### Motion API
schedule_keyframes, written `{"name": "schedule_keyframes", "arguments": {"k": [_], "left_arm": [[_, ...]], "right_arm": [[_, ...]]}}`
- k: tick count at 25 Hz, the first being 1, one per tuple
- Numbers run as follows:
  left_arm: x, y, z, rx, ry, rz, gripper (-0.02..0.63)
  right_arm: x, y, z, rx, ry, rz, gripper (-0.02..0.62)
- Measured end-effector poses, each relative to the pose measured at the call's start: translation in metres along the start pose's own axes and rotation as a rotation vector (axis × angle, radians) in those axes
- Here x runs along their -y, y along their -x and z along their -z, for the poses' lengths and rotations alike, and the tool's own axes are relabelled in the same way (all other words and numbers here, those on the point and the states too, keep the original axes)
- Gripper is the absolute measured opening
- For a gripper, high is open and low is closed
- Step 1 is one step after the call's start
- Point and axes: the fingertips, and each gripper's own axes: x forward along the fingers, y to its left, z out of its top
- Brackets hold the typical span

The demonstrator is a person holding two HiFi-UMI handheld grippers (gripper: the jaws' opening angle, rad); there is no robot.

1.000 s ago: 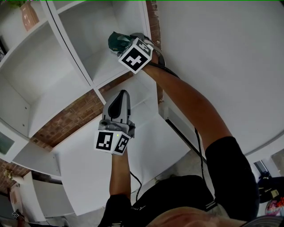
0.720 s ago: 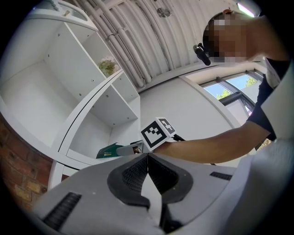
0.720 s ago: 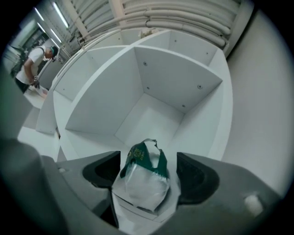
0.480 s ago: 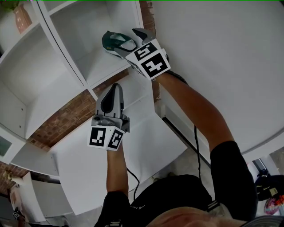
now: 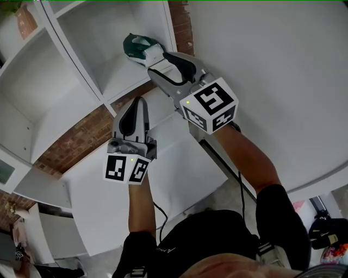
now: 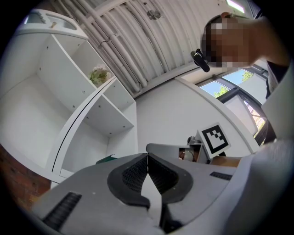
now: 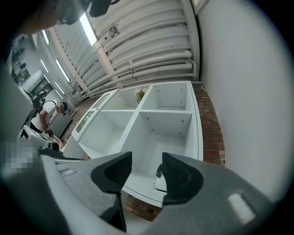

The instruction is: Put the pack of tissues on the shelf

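The pack of tissues [image 5: 138,48], green and white, lies on the floor of the right shelf compartment near its front edge. My right gripper [image 5: 157,62] is drawn back just in front of it, apart from it. Its jaws are closing with nothing between them. In the right gripper view the pack [image 7: 159,180] peeks out beside the right jaw, beyond the right gripper [image 7: 146,165]. My left gripper [image 5: 137,102] hovers lower, below the shelf, shut and empty. In the left gripper view the left gripper [image 6: 148,167] has its pads pressed together, and a green corner of the pack [image 6: 106,159] shows past it.
The white shelf unit [image 5: 81,65] has several open compartments, and a potted plant [image 5: 22,13] stands in an upper one. A brick wall [image 5: 81,138] runs under it, above a white cabinet top [image 5: 163,174]. A plain white wall fills the right. A person [image 7: 43,120] stands far off.
My right gripper let go of the pack and pulled back from the shelf toward me. The pack stays on the shelf. The left gripper drifted slightly left.
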Motion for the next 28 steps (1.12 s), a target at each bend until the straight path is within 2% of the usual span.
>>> {"name": "schedule_keyframes", "arguments": {"k": [6,12,21,28], "left_arm": [[0.014,0.007,-0.01,0.013,-0.037,-0.009,0.0],[0.029,0.018,-0.01,0.019,-0.023,-0.027,0.0],[0.049,0.03,-0.001,-0.003,-0.007,-0.029,0.0],[0.053,0.032,0.001,-0.017,-0.023,-0.035,0.0]], "right_arm": [[-0.031,0.037,0.004,0.072,-0.015,-0.03,0.104],[-0.043,0.077,0.018,0.119,-0.051,0.005,0.009],[-0.055,0.107,0.043,0.123,-0.191,-0.021,0.002],[-0.061,0.115,0.047,0.13,-0.179,-0.021,0.0]]}}
